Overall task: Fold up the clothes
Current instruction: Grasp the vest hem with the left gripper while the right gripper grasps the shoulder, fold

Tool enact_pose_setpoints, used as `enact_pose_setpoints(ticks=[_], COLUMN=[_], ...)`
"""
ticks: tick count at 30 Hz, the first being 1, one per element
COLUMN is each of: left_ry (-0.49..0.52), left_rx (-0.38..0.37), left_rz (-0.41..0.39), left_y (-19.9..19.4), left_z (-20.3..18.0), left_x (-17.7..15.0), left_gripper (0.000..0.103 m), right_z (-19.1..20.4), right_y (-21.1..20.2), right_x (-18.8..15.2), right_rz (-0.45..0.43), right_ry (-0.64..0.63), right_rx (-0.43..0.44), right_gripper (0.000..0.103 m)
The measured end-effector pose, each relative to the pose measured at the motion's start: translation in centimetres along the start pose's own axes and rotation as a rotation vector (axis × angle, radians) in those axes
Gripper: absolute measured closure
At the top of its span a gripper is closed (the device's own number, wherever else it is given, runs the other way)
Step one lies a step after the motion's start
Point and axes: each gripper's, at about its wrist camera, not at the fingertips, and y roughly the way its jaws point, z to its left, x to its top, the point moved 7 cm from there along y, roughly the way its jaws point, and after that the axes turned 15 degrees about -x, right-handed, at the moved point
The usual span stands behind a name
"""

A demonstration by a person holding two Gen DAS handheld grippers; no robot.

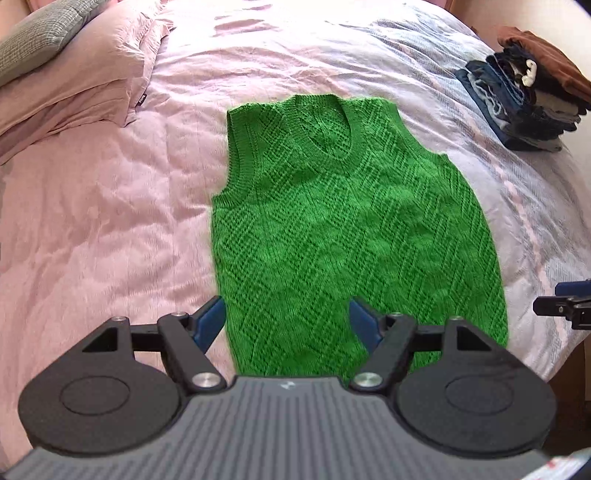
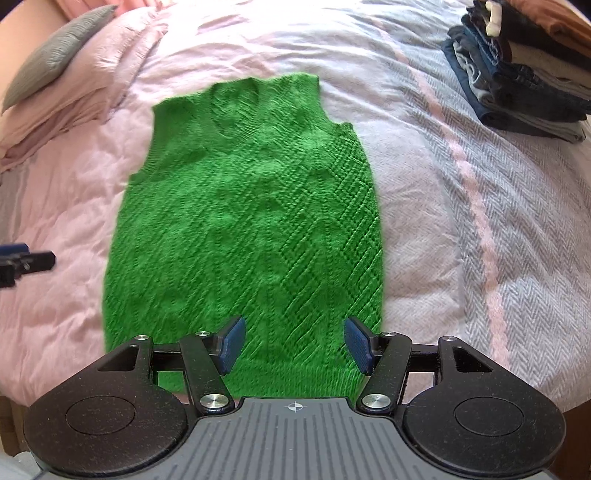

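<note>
A bright green knitted vest [image 1: 332, 229] lies flat on the bed, V-neck at the far end and hem toward me; it shows in the right wrist view too as the vest [image 2: 251, 229]. My left gripper [image 1: 286, 323] hovers open over the hem's left part, blue pads wide apart and holding nothing. My right gripper [image 2: 293, 345] is open over the hem's right part, also holding nothing. The right gripper's tip [image 1: 561, 306] shows at the left view's right edge, and the left gripper's tip [image 2: 26, 262] at the right view's left edge.
The bed carries a pink quilt [image 1: 92, 229] and a grey-and-pink herringbone blanket [image 2: 480, 221]. A stack of folded dark clothes [image 1: 532, 107] sits at the far right. Pink pillows [image 1: 74, 85] and a grey cushion [image 1: 40, 33] lie at the far left.
</note>
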Motion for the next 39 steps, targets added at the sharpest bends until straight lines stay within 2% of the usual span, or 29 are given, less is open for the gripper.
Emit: enact_pose_setpoints(ticks=[6,11,19,23,26,30,32,35,36,37,38,39], left_ry=[0.024,0.076,0.249,0.328,0.321,0.321,0.325,0.338,0.341,0.347,0.355,0.367], left_rx=[-0.006,-0.034,-0.026,-0.037,-0.053,-0.072,-0.072,-0.09,-0.099,-0.107,-0.115,-0.119], left_rz=[-0.013,-0.05,-0.126,-0.116,-0.092,-0.058,-0.026,0.013,0.021,0.023,0.016,-0.004], left_y=[3.7,7.5,14.4,17.9,20.4,23.0,24.2,25.5,25.7,25.8,25.6,25.1], left_z=[3.1,5.2,8.2,9.5,10.7,12.1,12.6,12.8,12.8,12.6,12.4,12.0], left_x=[3.8,8.0,17.7,21.8,23.7,24.9,25.1,24.7,24.4,24.1,23.8,23.5], left_gripper=[0.033,0.033,0.034,0.034,0.034,0.035,0.039,0.052,0.068,0.084,0.09,0.092], right_z=[-0.6,-0.9,-2.0,-1.6,-0.6,0.6,1.2,2.2,2.4,2.7,2.9,2.8], right_y=[3.1,7.0,14.0,17.2,20.0,23.1,24.4,26.1,26.5,26.7,26.7,26.5], right_x=[4.9,10.5,21.8,27.7,31.5,34.7,35.5,35.9,35.7,35.4,35.1,34.9], right_rz=[-0.062,-0.131,-0.229,-0.272,-0.284,-0.273,-0.259,-0.223,-0.209,-0.195,-0.186,-0.196], right_ry=[-0.06,-0.169,-0.278,-0.293,-0.281,-0.25,-0.233,-0.219,-0.215,-0.212,-0.215,-0.215], right_rx=[0.01,0.049,0.121,0.158,0.182,0.225,0.253,0.267,0.279,0.287,0.299,0.294], right_gripper=[0.047,0.047,0.047,0.047,0.047,0.047,0.047,0.047,0.048,0.053,0.082,0.097])
